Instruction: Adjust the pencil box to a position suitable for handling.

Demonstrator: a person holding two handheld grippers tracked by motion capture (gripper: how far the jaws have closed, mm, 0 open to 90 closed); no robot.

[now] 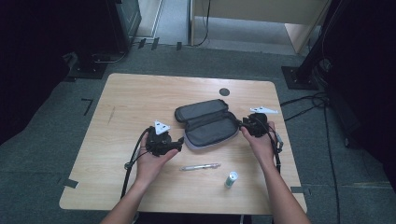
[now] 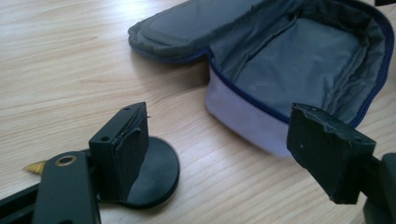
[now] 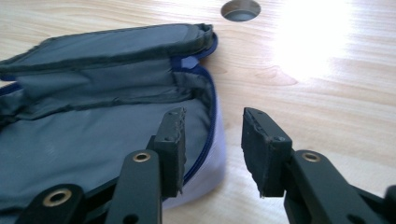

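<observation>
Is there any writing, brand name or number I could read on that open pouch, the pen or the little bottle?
None can be read.
Open grey pouch: plain fabric and blue zip, no label showing.
Pen: too small to tell.
Small green-and-white bottle: any print is too small and blurred to read.
Wooden table: no markings.

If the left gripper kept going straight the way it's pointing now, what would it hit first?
Most likely the open pencil case. The left gripper points at its near white side wall, with bare table between and nothing held in its open fingers. How much gap remains is hard to judge.
</observation>
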